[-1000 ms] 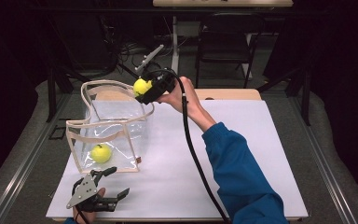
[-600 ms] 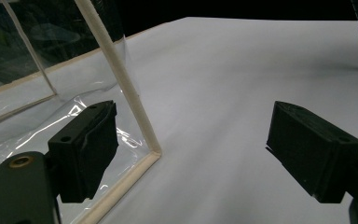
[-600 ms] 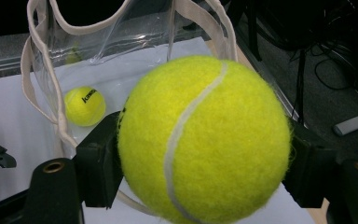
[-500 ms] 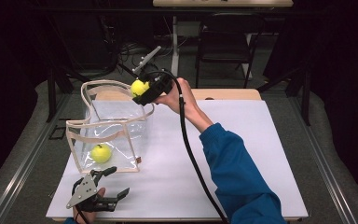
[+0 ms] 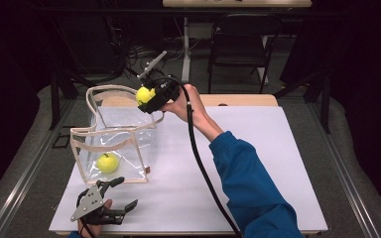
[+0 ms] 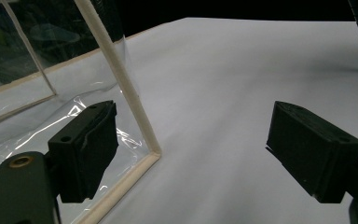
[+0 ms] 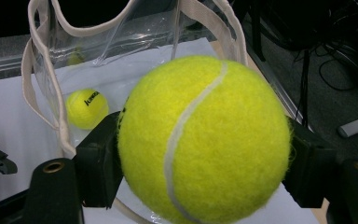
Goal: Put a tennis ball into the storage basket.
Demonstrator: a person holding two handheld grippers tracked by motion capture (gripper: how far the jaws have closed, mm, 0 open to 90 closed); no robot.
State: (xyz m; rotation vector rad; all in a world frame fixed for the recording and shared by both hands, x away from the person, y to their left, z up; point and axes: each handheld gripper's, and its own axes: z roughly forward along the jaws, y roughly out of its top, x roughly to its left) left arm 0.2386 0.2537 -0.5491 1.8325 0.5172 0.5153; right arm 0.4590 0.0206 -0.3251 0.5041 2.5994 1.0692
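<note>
Fuzzy round tennis ball pinched in right gripper jaws, upper centre over clear plastic bag, barely shifted left; left gripper jaws spread.

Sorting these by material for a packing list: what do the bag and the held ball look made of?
Bag: clear, glossy soft plastic, likely vinyl, judging by its see-through, wrinkled walls, with cream woven-looking edge trim. Held ball: yellow fuzzy felt with a pale curved seam, a tennis ball by its look.
</note>
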